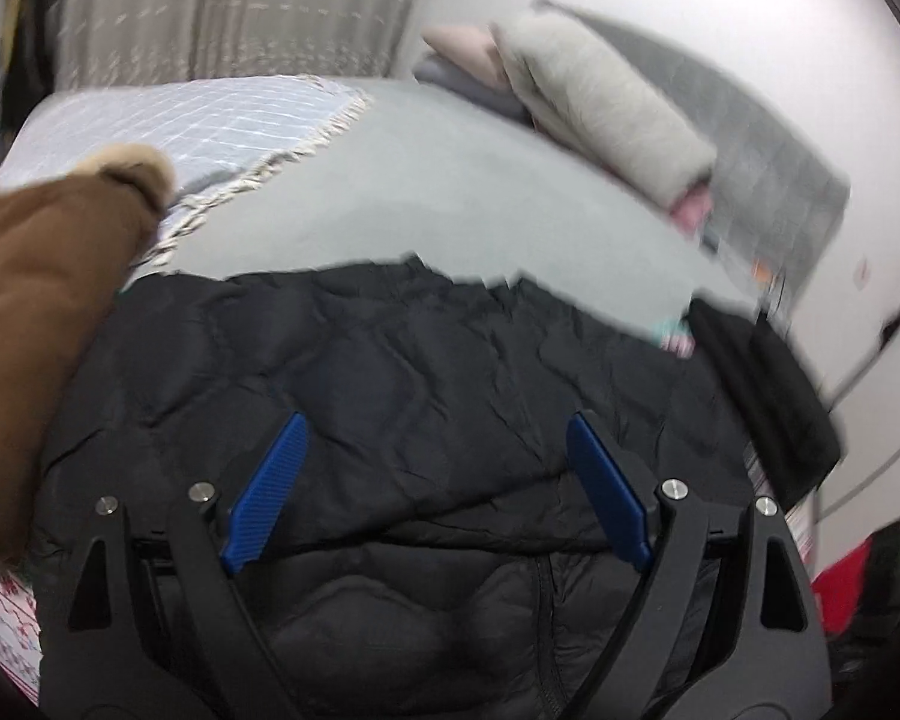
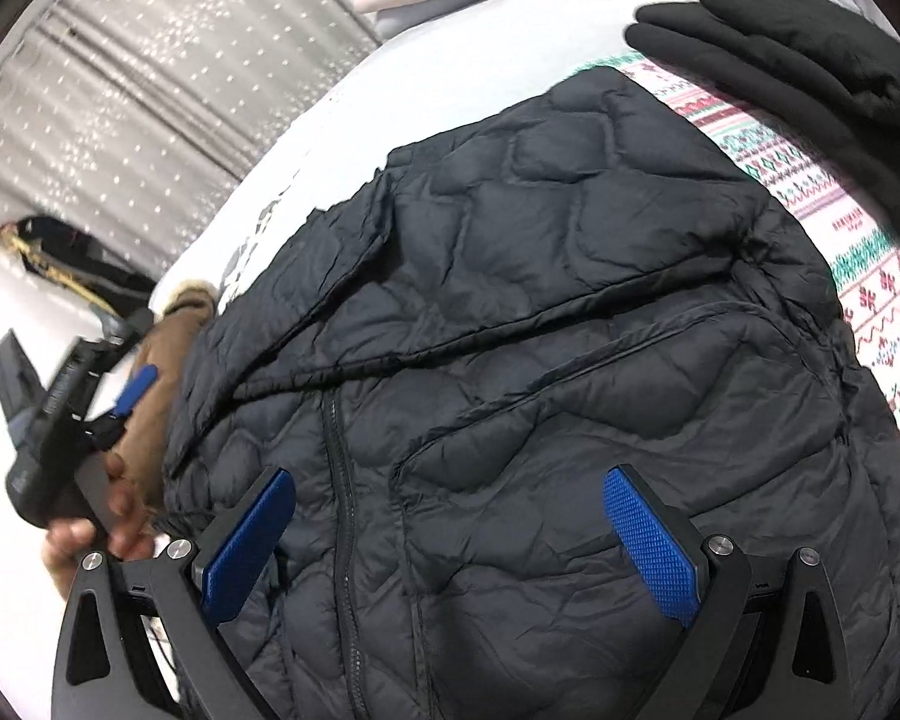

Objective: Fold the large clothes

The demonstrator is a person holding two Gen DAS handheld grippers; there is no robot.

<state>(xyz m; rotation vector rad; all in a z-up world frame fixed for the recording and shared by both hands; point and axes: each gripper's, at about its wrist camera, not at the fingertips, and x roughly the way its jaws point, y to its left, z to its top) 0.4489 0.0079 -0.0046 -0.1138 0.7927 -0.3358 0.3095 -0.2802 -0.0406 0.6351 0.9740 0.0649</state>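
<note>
A black quilted puffer jacket (image 1: 402, 372) lies spread on the bed, with its zipper (image 2: 339, 480) running down the front. My left gripper (image 1: 438, 426) is open just above the jacket, holding nothing. My right gripper (image 2: 450, 480) is also open, its blue pads wide apart over the jacket's front near the zipper. The left gripper (image 2: 135, 387) also shows at the left edge of the right wrist view, held in a hand beside the jacket.
A brown garment with a fur cuff (image 1: 42, 276) lies left of the jacket. A folded black garment (image 2: 810, 66) sits on a patterned blanket (image 2: 870, 276) to the right. Pillows (image 1: 600, 102), a checked throw (image 1: 180, 120) and a curtain (image 1: 240, 6) lie beyond.
</note>
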